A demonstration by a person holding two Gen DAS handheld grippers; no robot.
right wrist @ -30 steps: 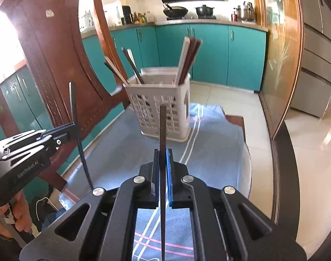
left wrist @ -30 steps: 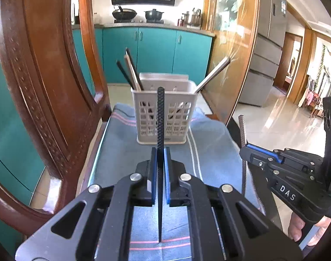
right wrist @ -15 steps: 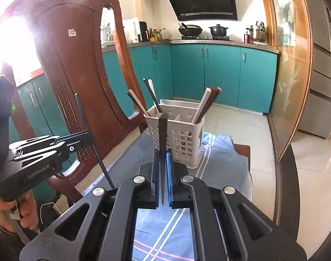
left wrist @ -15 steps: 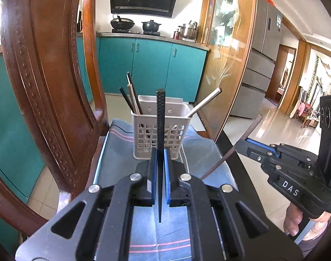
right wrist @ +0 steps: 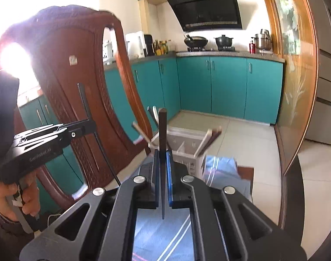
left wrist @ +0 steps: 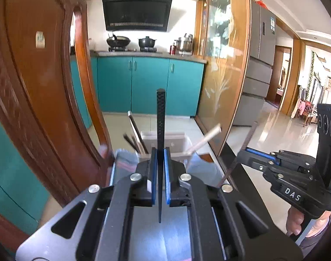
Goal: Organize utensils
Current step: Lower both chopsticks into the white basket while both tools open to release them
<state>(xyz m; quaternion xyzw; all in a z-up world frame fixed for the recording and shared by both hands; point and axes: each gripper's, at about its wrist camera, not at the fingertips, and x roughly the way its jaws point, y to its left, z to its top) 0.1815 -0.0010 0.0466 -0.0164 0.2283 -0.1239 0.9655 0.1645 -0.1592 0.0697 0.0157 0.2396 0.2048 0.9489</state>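
My left gripper (left wrist: 159, 152) is shut on a black textured chopstick (left wrist: 160, 117) that stands upright between its blue pads. My right gripper (right wrist: 163, 152) is shut the same way on a second black chopstick (right wrist: 162, 128). A white slotted utensil basket (left wrist: 176, 142) (right wrist: 185, 143) holding several chopsticks stands just beyond and below both grippers. In the left wrist view the right gripper (left wrist: 244, 153) shows at the right with its chopstick (left wrist: 235, 163) slanted. In the right wrist view the left gripper (right wrist: 90, 125) shows at the left with its chopstick (right wrist: 85, 104).
The basket stands on a blue striped cloth (left wrist: 200, 169) (right wrist: 222, 169). A carved wooden chair back (left wrist: 45, 108) (right wrist: 78, 76) rises close on the left. A glass door panel (left wrist: 226, 76) stands to the right. A hand (right wrist: 11, 198) grips each handle.
Both grippers have risen, each still gripping its black chopstick. The basket has dropped lower in both views, and more of the kitchen behind shows.
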